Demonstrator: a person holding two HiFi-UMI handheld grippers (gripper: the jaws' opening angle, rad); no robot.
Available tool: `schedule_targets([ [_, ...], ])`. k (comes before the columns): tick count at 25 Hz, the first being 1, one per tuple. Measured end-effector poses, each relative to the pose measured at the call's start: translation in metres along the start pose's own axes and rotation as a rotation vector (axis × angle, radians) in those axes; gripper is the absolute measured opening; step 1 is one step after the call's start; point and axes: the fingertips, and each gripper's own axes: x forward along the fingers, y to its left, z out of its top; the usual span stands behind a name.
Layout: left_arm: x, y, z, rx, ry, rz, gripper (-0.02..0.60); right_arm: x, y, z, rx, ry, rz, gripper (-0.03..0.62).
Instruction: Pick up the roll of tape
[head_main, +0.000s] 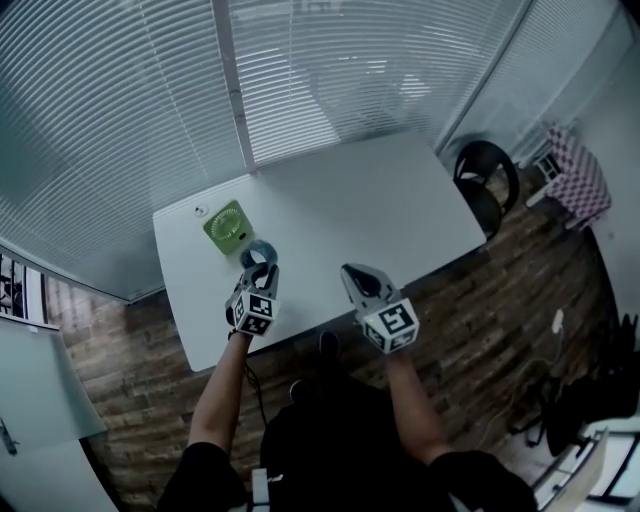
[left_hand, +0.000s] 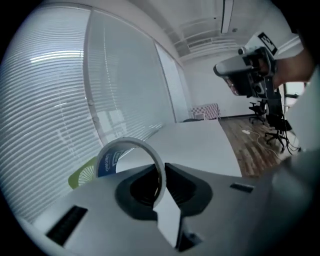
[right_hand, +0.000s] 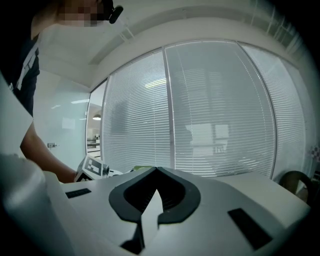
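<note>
Up close, tape (left_hand: 106, 162) between left tongs (left_hand: 161, 170)

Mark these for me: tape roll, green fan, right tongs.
tape roll (left_hand: 107, 163), left gripper view, on its blue-printed core.
green fan (head_main: 229, 227), head view, centre of its grille.
right tongs (right_hand: 156, 170), right gripper view, where the shut tips meet.

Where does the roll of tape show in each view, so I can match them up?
Head view: roll of tape left of centre, at the left tool's tip, beside the green fan.
Left gripper view: lower centre, its rim pinched between the jaws.
Right gripper view: not in it.
Shared landmark: the window blinds.
</note>
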Motion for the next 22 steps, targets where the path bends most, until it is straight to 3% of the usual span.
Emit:
schedule_targets([
  [5, -0.037, 0.009, 0.027, -0.104, -0.074, 0.058, 0.04, 0.0, 0.012, 0.006, -0.002, 0.013, 0.023, 0.006],
  [10, -0.058, 0.012, 0.048, -0.135, -0.206, 0.096, 0.04, 0.0, 0.013, 0.008, -0.009, 0.001, 0.022, 0.006],
  [16, -0.09, 0.015, 0.062, -0.214, -0.29, 0.12, 0.04, 0.001, 0.011, 0.006, -0.035, -0.048, 0.017, 0.006],
  [22, -0.123, 0.021, 0.076, -0.233, -0.369, 0.143, 0.04, -0.001, 0.02, 0.007, -0.003, 0.007, 0.018, 0.006],
])
